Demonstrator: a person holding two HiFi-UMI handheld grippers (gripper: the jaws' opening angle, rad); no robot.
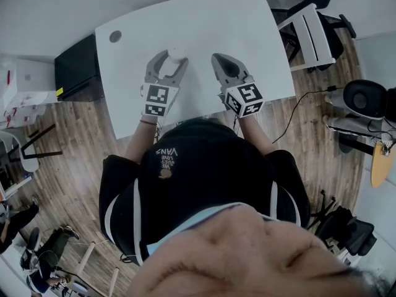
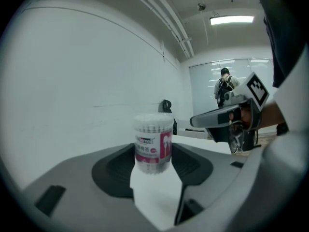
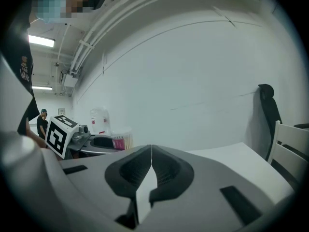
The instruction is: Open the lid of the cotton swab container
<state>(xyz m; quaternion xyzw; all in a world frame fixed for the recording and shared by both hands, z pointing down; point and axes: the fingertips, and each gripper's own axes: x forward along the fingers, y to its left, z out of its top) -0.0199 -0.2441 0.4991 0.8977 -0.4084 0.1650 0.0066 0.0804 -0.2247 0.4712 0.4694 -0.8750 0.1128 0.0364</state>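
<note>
**White table, swab container between the left jaws**

White and almost bare, the table (image 1: 204, 30) stands on a wooden floor (image 1: 80, 135), with a pale wall behind it in both gripper views.

The cotton swab container (image 2: 153, 141) is a small, clear, round plastic tub. White swab tips are packed close under its top, and a pink and white label goes round its middle. Its clear lid (image 2: 153, 117) is on. The tub stands upright above the middle of the table, just in front of the person, and the head view shows only its pale top between the left fingertips.

The left gripper (image 2: 153, 153) has its jaws wide apart, clamped on the tub: one dark pad (image 2: 116, 166) lies against each side of the label. Whether the bottom of the tub touches the table I cannot tell.

The right gripper (image 3: 151, 151) is just beside the left one, apart from the tub. Its jaws are together, tip against tip, with nothing between them.
</note>
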